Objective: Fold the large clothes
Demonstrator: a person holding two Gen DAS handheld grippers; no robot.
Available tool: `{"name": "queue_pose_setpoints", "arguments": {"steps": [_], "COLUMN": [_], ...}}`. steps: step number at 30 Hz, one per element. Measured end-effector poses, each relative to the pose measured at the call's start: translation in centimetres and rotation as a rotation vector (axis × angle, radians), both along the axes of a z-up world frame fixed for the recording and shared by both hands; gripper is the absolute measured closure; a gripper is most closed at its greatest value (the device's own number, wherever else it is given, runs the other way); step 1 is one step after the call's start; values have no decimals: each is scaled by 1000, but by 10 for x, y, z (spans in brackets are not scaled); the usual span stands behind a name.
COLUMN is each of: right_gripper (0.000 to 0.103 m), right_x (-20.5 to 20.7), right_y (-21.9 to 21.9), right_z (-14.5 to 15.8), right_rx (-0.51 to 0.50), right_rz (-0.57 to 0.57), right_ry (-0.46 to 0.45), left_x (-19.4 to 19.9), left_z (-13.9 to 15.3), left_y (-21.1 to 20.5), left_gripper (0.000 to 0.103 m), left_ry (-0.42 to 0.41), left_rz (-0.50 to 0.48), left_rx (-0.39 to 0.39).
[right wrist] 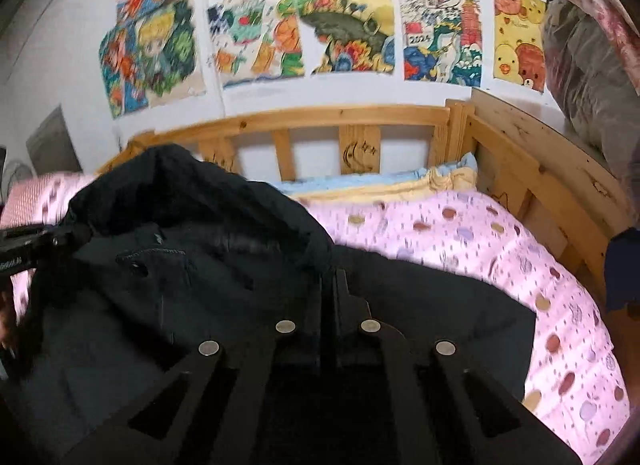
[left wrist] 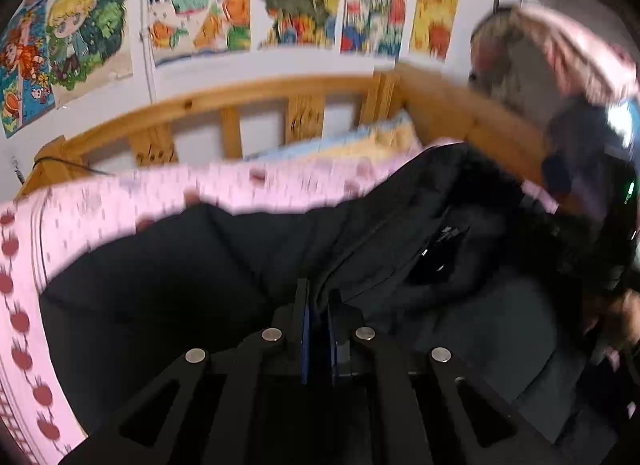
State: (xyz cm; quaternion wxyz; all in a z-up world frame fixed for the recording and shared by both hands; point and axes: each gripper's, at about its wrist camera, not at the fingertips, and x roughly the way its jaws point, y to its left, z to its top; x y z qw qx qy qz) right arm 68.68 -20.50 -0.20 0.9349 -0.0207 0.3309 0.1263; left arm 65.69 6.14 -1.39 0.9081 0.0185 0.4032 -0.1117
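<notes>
A big black hooded jacket (left wrist: 200,265) lies spread on a pink patterned quilt (left wrist: 120,201), its collar and hood bunched up at the far side (right wrist: 200,201). My left gripper (left wrist: 318,301) has its blue-padded fingers nearly together, with a ridge of black jacket cloth pinched between them. My right gripper (right wrist: 332,281) is shut at the jacket's right part, fingers pressed into the dark cloth. In the right wrist view the left gripper (right wrist: 60,241) shows at the left edge, against the jacket's hood side. A hand (left wrist: 616,317) shows at the right edge of the left wrist view.
The quilt (right wrist: 500,249) covers a bed with a wooden rail (right wrist: 340,117) behind and on the right. A blue and yellow pillow (right wrist: 440,179) lies against the rail. Coloured posters (right wrist: 344,17) hang on the white wall. Piled bedding (right wrist: 580,65) sits at the right.
</notes>
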Motion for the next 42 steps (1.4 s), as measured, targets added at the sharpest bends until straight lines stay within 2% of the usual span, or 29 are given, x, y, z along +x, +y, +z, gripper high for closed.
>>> {"name": "queue_pose_setpoints", "arguments": {"steps": [4,9,15,18,25,27,29,31,33,34,36,39,41,42], "right_gripper": [99,99,97,97,97,97,97,97,97,97,97,97,97,97], "right_x": [-9,-12,-30,-40,-27,-17,3,11,12,11,9,10,9,9], "right_y": [0,-1,-13,-21,-6,4,17,25,29,30,29,25,24,24], "right_z": [-20,-38,-20,-2,26,26,15,1,-14,-21,-27,-28,-30,-32], "right_rx": [-43,-66,15,65,74,81,59,42,36,31,30,61,64,63], "right_rz": [8,-1,13,6,32,77,145,181,202,207,211,213,217,220], "right_ry": [52,70,-32,-132,-213,-172,-56,24,83,98,115,141,150,158], "left_x": [-7,-12,-18,-19,-25,-28,-34,-43,-50,-54,-54,-39,-19,-7], "left_z": [-21,-33,-26,-26,-20,-15,-9,-1,7,14,22,31,29,24], "left_y": [-5,-13,-4,-6,-8,-6,-2,3,7,10,10,3,-6,-12], "left_gripper": [96,97,97,97,96,93,89,76,57,55,55,55,56,68], "left_ry": [15,-29,-74,-80,-102,-118,-135,-169,-218,-249,-278,-267,-193,-132], "left_rz": [-11,-22,-50,-53,-78,-70,-52,-29,-15,-8,-4,-7,-30,-51], "left_rx": [68,121,82,88,104,89,64,26,-16,-55,-106,-146,-158,-153]}}
